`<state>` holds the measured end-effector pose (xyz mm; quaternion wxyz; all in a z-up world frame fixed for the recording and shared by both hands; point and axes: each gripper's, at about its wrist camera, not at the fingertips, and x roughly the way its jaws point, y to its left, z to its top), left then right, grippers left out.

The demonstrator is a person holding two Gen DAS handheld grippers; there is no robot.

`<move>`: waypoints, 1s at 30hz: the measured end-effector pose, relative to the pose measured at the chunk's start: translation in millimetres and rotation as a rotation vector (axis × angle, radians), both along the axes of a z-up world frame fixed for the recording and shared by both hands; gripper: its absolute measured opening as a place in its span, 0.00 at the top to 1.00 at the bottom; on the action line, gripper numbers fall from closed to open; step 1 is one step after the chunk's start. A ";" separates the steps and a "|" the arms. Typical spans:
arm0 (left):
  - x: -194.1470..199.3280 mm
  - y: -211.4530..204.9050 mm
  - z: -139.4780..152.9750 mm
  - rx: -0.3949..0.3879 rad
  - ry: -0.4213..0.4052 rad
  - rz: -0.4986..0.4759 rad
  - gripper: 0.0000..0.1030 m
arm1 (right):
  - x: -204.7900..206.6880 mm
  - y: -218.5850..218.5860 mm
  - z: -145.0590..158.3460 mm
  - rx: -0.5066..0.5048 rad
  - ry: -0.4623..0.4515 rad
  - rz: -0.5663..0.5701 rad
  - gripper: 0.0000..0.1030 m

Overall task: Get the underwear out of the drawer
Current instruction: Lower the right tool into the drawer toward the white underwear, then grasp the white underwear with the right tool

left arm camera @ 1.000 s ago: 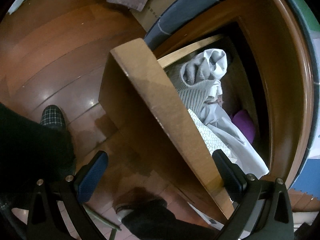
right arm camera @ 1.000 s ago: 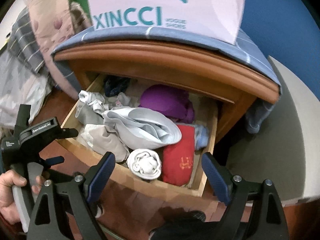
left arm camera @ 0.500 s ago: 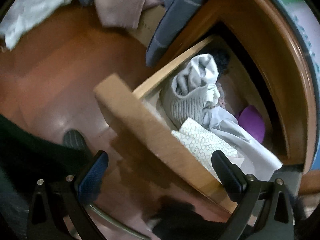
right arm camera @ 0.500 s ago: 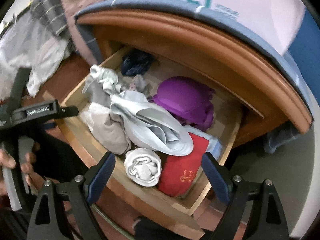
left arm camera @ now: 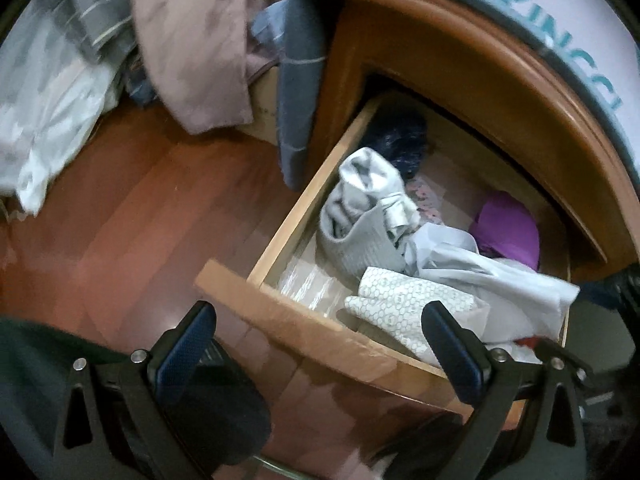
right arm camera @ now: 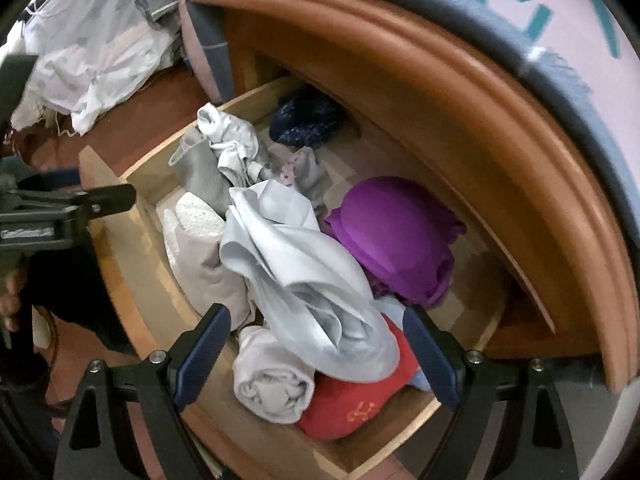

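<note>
The wooden drawer (right arm camera: 132, 248) (left arm camera: 304, 328) stands pulled out of a rounded nightstand, full of crumpled underwear. A pale grey-blue piece (right arm camera: 304, 280) (left arm camera: 500, 280) lies on top in the middle. Around it are a purple piece (right arm camera: 396, 236) (left arm camera: 508, 232), a red folded one (right arm camera: 352, 404), a white roll (right arm camera: 272, 388), a beige one (right arm camera: 204, 268), a grey ribbed one (left arm camera: 360, 236) and a dark blue one (right arm camera: 304, 120) at the back. My right gripper (right arm camera: 316, 354) hovers open just above the pale piece and the red one. My left gripper (left arm camera: 320, 348) is open over the drawer's front panel.
A white XINCCI bag (right arm camera: 572, 12) sits on a blue cloth covering the nightstand top (right arm camera: 400, 60). Loose clothes and bedding (left arm camera: 60, 92) hang at the left over the reddish wooden floor (left arm camera: 132, 232). A hand (right arm camera: 10, 300) holds the left gripper's body (right arm camera: 60, 212).
Both grippers have risen and tilted over the drawer. The right one moved closer above the clothes; the left view swung from the drawer's side to looking down into it. Both stayed open.
</note>
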<state>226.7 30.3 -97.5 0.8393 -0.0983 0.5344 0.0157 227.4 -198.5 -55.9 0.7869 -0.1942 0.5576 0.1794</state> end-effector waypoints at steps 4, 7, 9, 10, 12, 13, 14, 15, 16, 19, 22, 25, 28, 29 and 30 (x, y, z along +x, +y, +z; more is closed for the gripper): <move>6.0 4.6 3.6 -0.010 0.035 -0.027 0.00 | 8.7 12.0 -14.9 -0.029 0.025 0.047 0.13; 5.9 4.4 9.0 0.030 0.028 -0.047 0.01 | 17.2 15.6 -26.3 -0.040 0.044 0.048 0.13; 4.5 2.5 13.6 0.060 0.019 -0.076 0.01 | 22.2 17.8 -32.2 -0.046 0.047 0.043 0.13; 3.5 2.2 15.9 0.058 0.017 -0.090 0.01 | 23.3 18.9 -34.2 -0.045 0.053 0.047 0.13; 0.9 4.5 21.5 0.033 0.008 -0.115 0.01 | 26.8 21.3 -38.7 -0.048 0.061 0.050 0.13; 1.2 5.5 23.2 0.021 0.008 -0.125 0.01 | 29.1 21.5 -40.3 -0.033 0.070 0.048 0.13; 1.4 6.7 25.0 0.012 0.009 -0.133 0.01 | 31.2 21.9 -41.9 -0.030 0.073 0.040 0.13; 1.2 7.5 26.3 0.005 0.008 -0.137 0.01 | 33.6 22.3 -44.4 -0.032 0.078 0.033 0.13; 1.2 8.7 28.3 -0.002 0.001 -0.147 0.01 | 35.9 22.8 -47.3 -0.033 0.086 0.033 0.13; 1.1 10.3 35.0 0.022 -0.033 -0.182 0.01 | 39.6 23.7 -55.7 -0.048 0.100 0.033 0.13; 3.2 8.7 38.9 0.046 -0.056 -0.221 0.01 | 41.1 23.6 -58.9 -0.037 0.096 0.028 0.15; 4.6 6.0 39.6 0.062 -0.066 -0.250 0.01 | 40.8 25.6 -62.2 -0.056 0.077 0.028 0.30; 6.6 4.5 37.8 0.054 -0.061 -0.266 0.00 | 40.9 23.4 -61.3 -0.053 0.074 0.009 0.53; 8.0 4.4 36.0 0.048 -0.052 -0.267 0.01 | 41.2 21.8 -61.1 -0.040 0.083 -0.001 0.66; 9.1 4.3 34.6 0.042 -0.045 -0.270 0.01 | 41.6 19.5 -60.1 -0.023 0.091 -0.013 0.68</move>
